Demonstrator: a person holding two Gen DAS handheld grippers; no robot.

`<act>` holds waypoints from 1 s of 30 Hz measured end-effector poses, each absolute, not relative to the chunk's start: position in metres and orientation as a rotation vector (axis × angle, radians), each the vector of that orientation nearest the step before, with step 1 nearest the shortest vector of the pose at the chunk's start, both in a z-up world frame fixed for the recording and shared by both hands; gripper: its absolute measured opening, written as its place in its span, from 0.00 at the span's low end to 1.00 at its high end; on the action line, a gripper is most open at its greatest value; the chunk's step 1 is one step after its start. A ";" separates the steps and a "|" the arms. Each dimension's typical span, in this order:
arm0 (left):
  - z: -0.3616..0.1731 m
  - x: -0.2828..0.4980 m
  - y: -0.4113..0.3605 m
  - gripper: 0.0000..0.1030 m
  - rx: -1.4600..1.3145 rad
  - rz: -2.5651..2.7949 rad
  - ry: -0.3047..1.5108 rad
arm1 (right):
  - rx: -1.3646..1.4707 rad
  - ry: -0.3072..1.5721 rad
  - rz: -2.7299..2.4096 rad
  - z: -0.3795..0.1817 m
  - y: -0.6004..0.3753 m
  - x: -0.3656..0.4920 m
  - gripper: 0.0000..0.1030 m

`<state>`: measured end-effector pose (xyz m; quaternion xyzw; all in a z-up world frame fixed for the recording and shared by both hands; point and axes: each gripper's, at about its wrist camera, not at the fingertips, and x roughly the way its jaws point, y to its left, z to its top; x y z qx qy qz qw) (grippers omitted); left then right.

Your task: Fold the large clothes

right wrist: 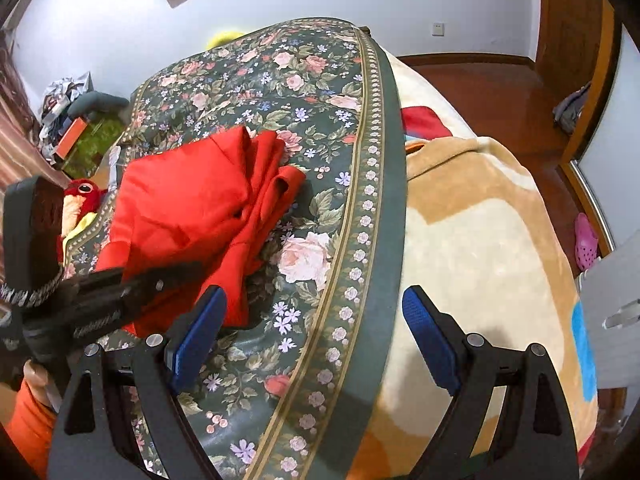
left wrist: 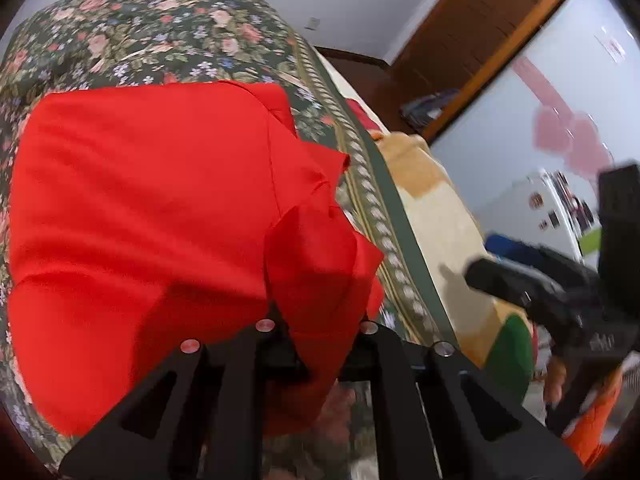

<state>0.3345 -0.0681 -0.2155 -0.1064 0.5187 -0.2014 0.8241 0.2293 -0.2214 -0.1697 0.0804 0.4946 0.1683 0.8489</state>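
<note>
**Left hand-held gripper pinching red garment on bed, right one open**

Black fingers of the left hand-held gripper point(left wrist: 320, 336) sit nearly together at the bottom of the left wrist view, clamped on a bunched fold of the red garment point(left wrist: 140, 208). Cloth rises right out from between the fingers; pads hidden by fabric.

Red garment lies spread on the floral quilt point(left wrist: 160, 40), partly folded, with loose flaps piled toward its right edge near the quilt's bordered hem. Beside the quilt, a beige blanket point(left wrist: 436, 216) covers the rest of the bed.

Right hand-held gripper point(right wrist: 316, 336) has its jaws spread wide, blue pads point(right wrist: 200, 336) showing, nothing between them. It hovers over the quilt's hem and the beige blanket, just beside the garment's near edge, not touching it as far as can be seen.

Right wrist view also catches the left hand-held gripper at the left edge, blurred, over the garment, with an orange sleeve point(right wrist: 28, 428) below it. Red plush toy point(right wrist: 80, 196) lies beyond the quilt's far side. Pink shoe point(right wrist: 586, 240) on the wooden floor point(right wrist: 500, 92).
</note>
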 end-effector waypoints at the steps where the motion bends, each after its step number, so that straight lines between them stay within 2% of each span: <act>1: -0.212 0.328 -0.069 0.19 -0.209 -0.442 1.103 | 0.170 1.042 0.355 -0.169 -0.220 0.229 0.85; 4: -0.202 0.311 -0.071 0.41 -0.220 -0.494 1.097 | 0.162 1.033 0.367 -0.163 -0.215 0.224 0.85; 6: -0.194 0.302 -0.071 0.45 -0.226 -0.507 1.086 | 0.151 1.019 0.373 -0.157 -0.212 0.219 0.85; 11: -0.164 0.284 -0.057 0.49 -0.138 -0.446 0.994 | 0.128 0.976 0.394 -0.138 -0.200 0.213 0.85; 16: -0.145 0.277 -0.014 0.62 -0.097 -0.299 0.908 | 0.097 0.942 0.446 -0.127 -0.171 0.215 0.85; 18: -0.144 0.280 0.006 0.65 -0.079 -0.223 0.896 | 0.090 0.944 0.483 -0.128 -0.156 0.219 0.85; 22: -0.155 0.289 0.044 0.65 -0.091 -0.103 0.915 | 0.115 0.974 0.536 -0.137 -0.130 0.230 0.85; 30: -0.211 0.302 0.088 0.66 -0.152 0.004 1.025 | 0.088 1.080 0.558 -0.180 -0.101 0.251 0.85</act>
